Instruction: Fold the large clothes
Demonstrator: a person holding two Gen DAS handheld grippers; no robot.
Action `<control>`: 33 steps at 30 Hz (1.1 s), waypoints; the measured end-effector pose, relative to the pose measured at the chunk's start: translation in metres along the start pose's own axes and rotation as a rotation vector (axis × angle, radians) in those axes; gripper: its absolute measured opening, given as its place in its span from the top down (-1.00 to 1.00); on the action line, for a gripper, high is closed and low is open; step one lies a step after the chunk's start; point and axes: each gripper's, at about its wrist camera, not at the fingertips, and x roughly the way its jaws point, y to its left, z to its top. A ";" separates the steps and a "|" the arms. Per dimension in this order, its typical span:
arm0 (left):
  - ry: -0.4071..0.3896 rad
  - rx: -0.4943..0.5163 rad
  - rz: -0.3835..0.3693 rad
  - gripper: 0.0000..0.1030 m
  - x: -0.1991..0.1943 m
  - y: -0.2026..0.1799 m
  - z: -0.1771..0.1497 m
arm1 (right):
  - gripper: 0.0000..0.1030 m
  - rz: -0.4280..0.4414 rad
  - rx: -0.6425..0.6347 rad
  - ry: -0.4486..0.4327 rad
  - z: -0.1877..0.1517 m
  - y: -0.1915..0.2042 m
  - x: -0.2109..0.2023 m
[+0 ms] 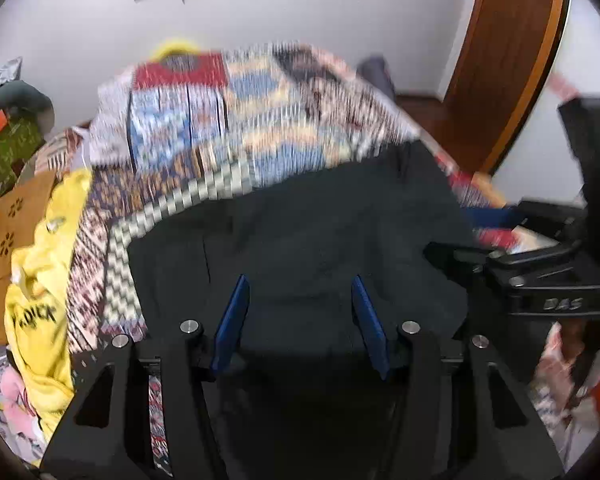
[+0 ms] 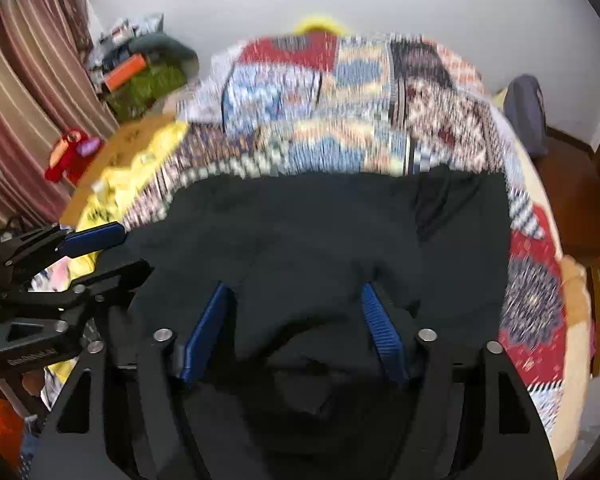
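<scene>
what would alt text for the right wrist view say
The right gripper, jaws open, hovers over a dark garment spread on a patchwork quilt. The left gripper reaches in from the left edge. The picture is motion-blurred.

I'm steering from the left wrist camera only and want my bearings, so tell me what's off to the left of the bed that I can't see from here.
Observer: A striped curtain hangs along that side; it shows only in the right wrist view.
Operator: Anything lying near it?
Observer: Yes, a red stuffed toy sits beside the curtain, next to the bed's edge.
Operator: Is my right gripper open?
Observer: The right gripper has its blue fingers spread apart over the dark garment, with nothing pinched between them.
Operator: How does the garment's far right corner lie?
Observer: It lies flat on the patterned quilt, short of the bed's right edge.
</scene>
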 end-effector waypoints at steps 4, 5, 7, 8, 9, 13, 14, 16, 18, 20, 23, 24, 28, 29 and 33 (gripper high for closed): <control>0.032 0.052 0.062 -0.04 0.026 -0.008 -0.028 | -0.35 0.010 0.024 0.077 -0.023 -0.011 0.023; 0.030 0.062 0.076 -0.05 0.031 -0.009 -0.034 | -0.36 0.009 0.022 0.083 -0.028 -0.012 0.026; 0.025 0.051 0.082 -0.06 0.040 -0.009 -0.041 | -0.41 0.006 0.020 0.092 -0.038 -0.014 0.034; 0.025 0.036 0.078 -0.06 0.044 -0.007 -0.042 | -0.45 0.005 0.023 0.096 -0.041 -0.015 0.036; 0.024 0.017 0.073 -0.07 0.048 -0.005 -0.044 | -0.49 0.004 0.029 0.088 -0.043 -0.016 0.038; 0.012 -0.011 0.074 -0.08 0.055 -0.003 -0.048 | -0.51 -0.003 0.027 0.077 -0.047 -0.014 0.037; 0.014 -0.006 0.078 -0.08 0.054 -0.004 -0.048 | -0.51 -0.005 0.025 0.084 -0.047 -0.013 0.036; 0.028 0.004 0.078 -0.08 0.051 -0.004 -0.045 | -0.51 -0.004 0.034 0.109 -0.044 -0.014 0.033; 0.043 0.007 0.069 -0.08 0.044 -0.004 -0.044 | -0.51 0.006 0.050 0.127 -0.042 -0.016 0.029; 0.049 0.007 0.054 -0.08 0.033 -0.001 -0.043 | -0.51 0.009 0.056 0.134 -0.043 -0.018 0.020; 0.048 -0.012 0.042 -0.10 0.010 0.008 -0.045 | -0.51 -0.039 0.043 0.113 -0.048 -0.023 0.001; 0.045 -0.023 0.049 -0.11 0.003 0.012 -0.045 | -0.51 -0.065 0.030 0.098 -0.051 -0.026 -0.007; 0.021 -0.077 0.108 -0.13 -0.025 0.039 -0.054 | -0.51 -0.135 0.022 0.058 -0.059 -0.042 -0.033; 0.017 -0.097 0.122 -0.15 -0.031 0.047 -0.057 | -0.51 -0.153 0.033 0.044 -0.061 -0.048 -0.041; 0.033 -0.191 0.153 -0.16 -0.048 0.080 -0.078 | -0.51 -0.192 0.106 0.000 -0.072 -0.074 -0.067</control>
